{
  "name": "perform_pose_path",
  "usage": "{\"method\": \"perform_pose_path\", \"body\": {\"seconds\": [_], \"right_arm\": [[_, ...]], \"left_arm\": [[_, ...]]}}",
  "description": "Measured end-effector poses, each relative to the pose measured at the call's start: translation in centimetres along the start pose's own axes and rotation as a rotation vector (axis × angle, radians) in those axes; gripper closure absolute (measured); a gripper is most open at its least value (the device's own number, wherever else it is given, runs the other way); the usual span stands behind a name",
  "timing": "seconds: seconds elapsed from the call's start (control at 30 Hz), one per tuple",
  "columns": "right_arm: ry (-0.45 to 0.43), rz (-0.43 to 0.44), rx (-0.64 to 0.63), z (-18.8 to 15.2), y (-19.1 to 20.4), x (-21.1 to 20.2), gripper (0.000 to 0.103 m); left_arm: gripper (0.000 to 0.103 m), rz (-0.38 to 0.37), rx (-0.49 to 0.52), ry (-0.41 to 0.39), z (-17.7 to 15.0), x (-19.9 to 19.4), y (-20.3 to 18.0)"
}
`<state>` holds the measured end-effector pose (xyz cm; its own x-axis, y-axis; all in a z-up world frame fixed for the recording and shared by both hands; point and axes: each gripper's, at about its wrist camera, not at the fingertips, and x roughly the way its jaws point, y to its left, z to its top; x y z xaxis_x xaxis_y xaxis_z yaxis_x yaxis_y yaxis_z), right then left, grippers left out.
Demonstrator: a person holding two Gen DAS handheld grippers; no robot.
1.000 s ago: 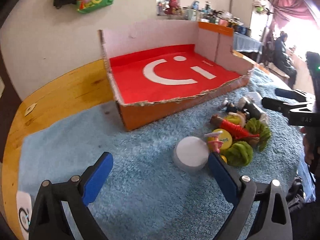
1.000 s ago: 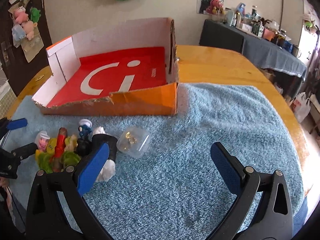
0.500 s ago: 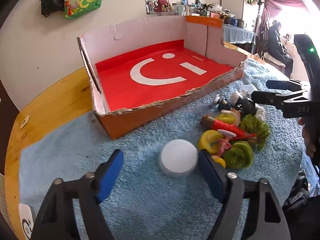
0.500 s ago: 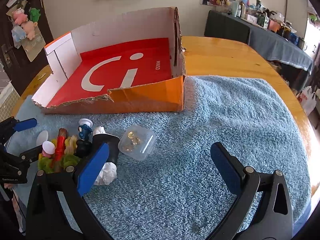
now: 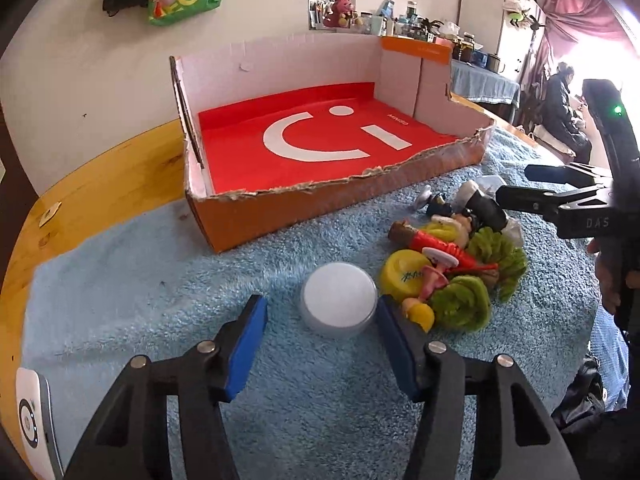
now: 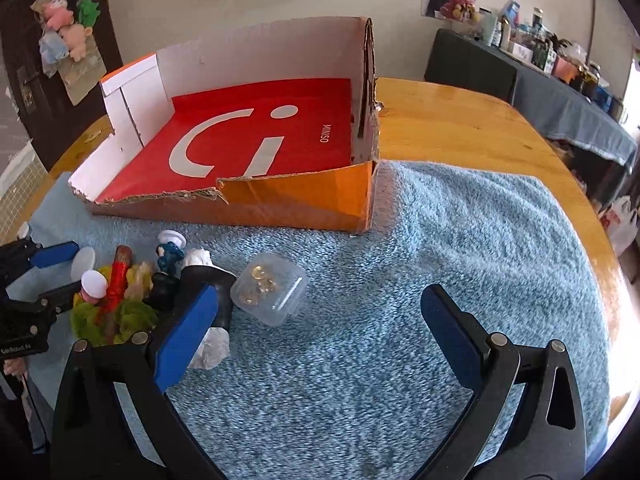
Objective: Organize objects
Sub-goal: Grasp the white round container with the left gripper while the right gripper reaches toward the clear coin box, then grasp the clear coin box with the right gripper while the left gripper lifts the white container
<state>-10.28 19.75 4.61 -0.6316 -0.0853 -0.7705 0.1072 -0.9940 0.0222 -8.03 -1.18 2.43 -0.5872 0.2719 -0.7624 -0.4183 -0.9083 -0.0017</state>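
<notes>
A round white puck (image 5: 339, 298) lies on the blue towel (image 5: 160, 320), between the tips of my open left gripper (image 5: 320, 324), close to the right finger. Right of it is a heap of small toys (image 5: 452, 264): a yellow cap, green frilly pieces, a red lobster, figurines. The open red-lined cardboard box (image 5: 320, 140) stands behind, empty. In the right wrist view my right gripper (image 6: 316, 324) is open and empty above the towel (image 6: 440, 260), with a clear plastic case (image 6: 270, 290) of gold bits just ahead and the toy heap (image 6: 120, 300) at its left finger.
The towel covers a round wooden table (image 6: 460, 128). A white device (image 5: 32, 420) lies at the towel's left edge. The right gripper shows at the right of the left wrist view (image 5: 560, 196). A person sits far right by the window.
My left gripper has moved forward and right, so the white puck now sits between its fingers. My right gripper has drifted slightly closer to the clear case.
</notes>
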Motion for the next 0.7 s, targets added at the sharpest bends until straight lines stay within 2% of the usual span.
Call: {"method": "perform_pose_path", "body": {"seconds": [0.1, 0.3, 0.57, 0.67, 0.7], "right_arm": [[0.017, 0.021, -0.032, 0.1, -0.2, 0.1, 0.005], [0.045, 0.047, -0.111, -0.4, -0.3, 0.6, 0.005], [0.045, 0.036, -0.184, -0.2, 1.2, 1.2, 0.005], [0.049, 0.039, -0.218, 0.0, 1.7, 1.1, 0.012], [0.051, 0.055, -0.224, 0.0, 1.9, 1.1, 0.024]], "left_arm": [[0.043, 0.006, -0.009, 0.000, 0.0, -0.1, -0.1], [0.043, 0.009, -0.022, 0.002, 0.2, 0.0, 0.1], [0.043, 0.012, -0.053, 0.001, 0.3, 0.1, 0.2], [0.043, 0.016, -0.060, -0.001, 0.2, 0.0, 0.1], [0.043, 0.015, -0.062, -0.003, 0.2, -0.1, 0.0]]}}
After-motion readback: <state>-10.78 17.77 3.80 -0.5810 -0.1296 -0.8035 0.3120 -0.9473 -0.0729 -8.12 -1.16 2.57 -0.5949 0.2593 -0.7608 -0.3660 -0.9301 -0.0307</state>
